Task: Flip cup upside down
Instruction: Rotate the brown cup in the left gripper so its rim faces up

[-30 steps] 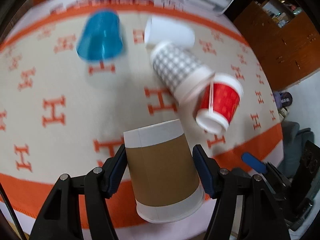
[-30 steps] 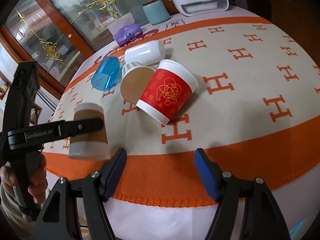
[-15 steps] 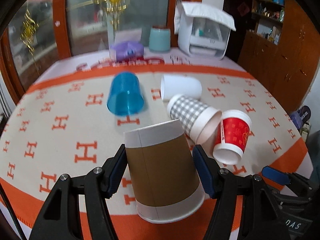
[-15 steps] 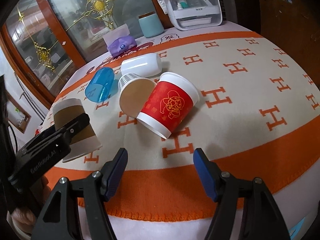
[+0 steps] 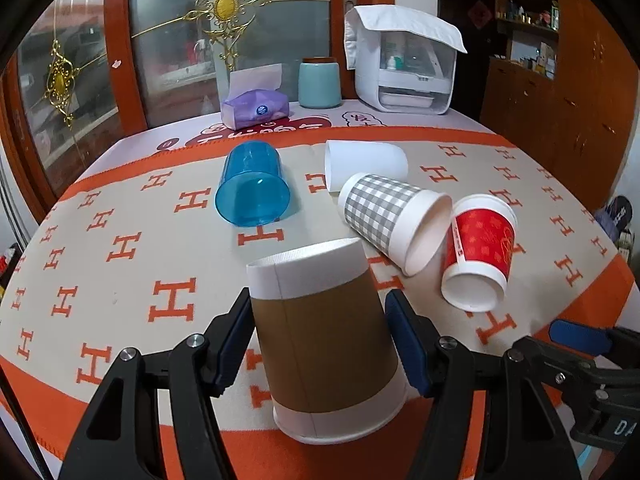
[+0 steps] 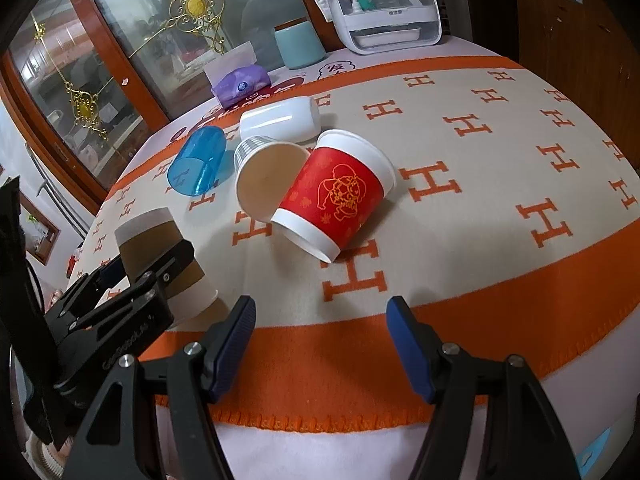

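Note:
My left gripper (image 5: 320,336) is shut on a brown paper cup (image 5: 324,340) with white bands, held upside down, rim at the cloth, near the table's front edge. The same cup (image 6: 160,252) shows at the left of the right wrist view, between the left gripper's fingers (image 6: 176,256). My right gripper (image 6: 320,344) is open and empty above the orange border, to the cup's right. A red cup (image 6: 336,196), a grey checked cup (image 5: 392,220), a white cup (image 5: 364,162) and a blue plastic cup (image 5: 252,188) lie on their sides.
The table carries a beige cloth with orange H marks and an orange border (image 6: 480,320). At the back stand a purple tissue pack (image 5: 256,108), a teal jar (image 5: 320,82) and a white appliance (image 5: 404,68). A glass cabinet stands behind.
My left gripper has tilted the brown cup down until its rim meets the cloth near the front edge. The right gripper stayed open and hardly moved.

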Available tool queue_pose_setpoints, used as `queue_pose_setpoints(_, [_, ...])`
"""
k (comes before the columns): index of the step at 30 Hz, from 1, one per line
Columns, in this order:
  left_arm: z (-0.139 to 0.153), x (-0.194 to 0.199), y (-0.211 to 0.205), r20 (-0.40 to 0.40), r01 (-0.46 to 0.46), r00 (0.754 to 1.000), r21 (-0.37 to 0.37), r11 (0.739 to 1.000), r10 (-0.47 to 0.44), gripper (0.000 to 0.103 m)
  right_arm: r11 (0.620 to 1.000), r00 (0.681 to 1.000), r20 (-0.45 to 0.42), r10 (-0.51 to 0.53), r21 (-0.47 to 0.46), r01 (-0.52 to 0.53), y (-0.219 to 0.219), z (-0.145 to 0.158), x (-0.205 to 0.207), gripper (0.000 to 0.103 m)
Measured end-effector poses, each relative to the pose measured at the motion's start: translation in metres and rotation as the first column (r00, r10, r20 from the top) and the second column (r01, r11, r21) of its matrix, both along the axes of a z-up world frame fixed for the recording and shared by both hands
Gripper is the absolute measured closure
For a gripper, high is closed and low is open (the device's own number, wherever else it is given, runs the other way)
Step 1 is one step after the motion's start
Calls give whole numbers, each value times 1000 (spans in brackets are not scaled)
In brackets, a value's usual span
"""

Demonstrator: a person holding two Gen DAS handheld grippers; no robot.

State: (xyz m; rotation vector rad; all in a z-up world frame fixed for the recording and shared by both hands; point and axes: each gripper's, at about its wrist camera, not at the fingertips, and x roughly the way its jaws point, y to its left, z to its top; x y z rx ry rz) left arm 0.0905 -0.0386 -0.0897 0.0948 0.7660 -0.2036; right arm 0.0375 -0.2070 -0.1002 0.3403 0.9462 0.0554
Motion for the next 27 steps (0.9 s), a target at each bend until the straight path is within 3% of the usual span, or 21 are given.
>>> queue_pose_setpoints(17, [-6, -26, -1, -81, 59, 995, 8, 998, -58, 41, 1000, 1000, -1, 15, -14, -15, 7, 5, -11, 35])
queue_pose_setpoints(18, [-7, -27, -2, -83, 60, 995, 11, 998, -59, 40, 1000, 1000, 0, 14, -11, -14, 7, 5, -11, 35])
queue_pose_setpoints(21, [-5, -30, -1, -82, 56, 995, 11, 998, -55, 20, 1000, 1000, 4, 12, -7, -12, 7, 6, -14, 35])
queue_pose_setpoints(27, [1, -38, 1, -59, 49, 997, 29, 998, -48, 9, 1000, 1000, 17, 8, -12, -8, 8, 11, -20, 35])
